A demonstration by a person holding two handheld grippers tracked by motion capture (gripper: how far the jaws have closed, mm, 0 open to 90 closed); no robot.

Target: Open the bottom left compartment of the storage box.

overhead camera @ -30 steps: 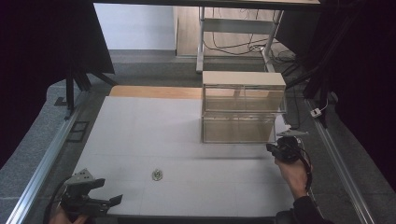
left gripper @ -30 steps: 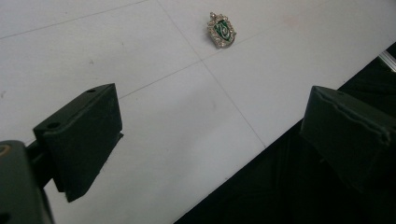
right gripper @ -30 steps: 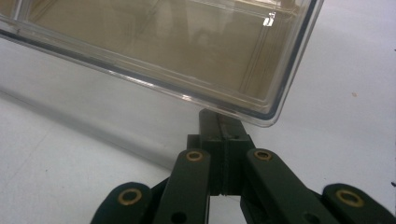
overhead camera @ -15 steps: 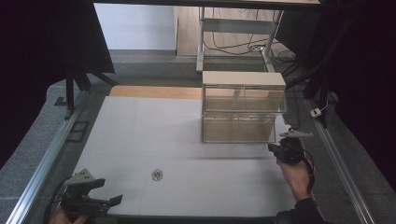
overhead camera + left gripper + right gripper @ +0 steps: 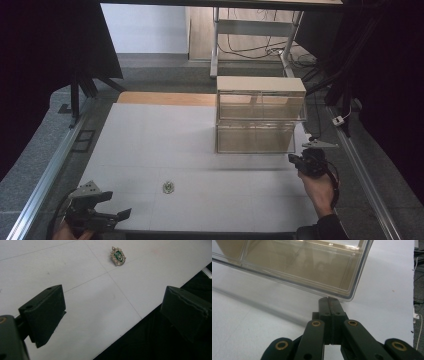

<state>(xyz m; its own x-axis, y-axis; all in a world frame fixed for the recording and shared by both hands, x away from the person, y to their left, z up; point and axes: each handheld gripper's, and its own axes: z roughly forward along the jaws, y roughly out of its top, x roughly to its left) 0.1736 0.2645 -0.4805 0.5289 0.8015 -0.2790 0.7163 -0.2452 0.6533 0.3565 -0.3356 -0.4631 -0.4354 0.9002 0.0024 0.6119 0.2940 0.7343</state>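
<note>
My right claw [image 5: 329, 301] is pressed fully together, with nothing between its jaws. In the right gripper view its tip stands at the lower centre of the frame, just at the bottom corner of the clear drawer box [image 5: 294, 263]; I cannot tell if it touches. In the high view this claw [image 5: 306, 161] is at the right, just below the box [image 5: 257, 117] on the white table [image 5: 150, 145]. My left claw [image 5: 112, 312] is spread wide and holds nothing. A small green badge [image 5: 118, 256] lies at the top centre of the left gripper view, well apart from the jaws; in the high view it [image 5: 168, 187] is at the lower centre.
</note>
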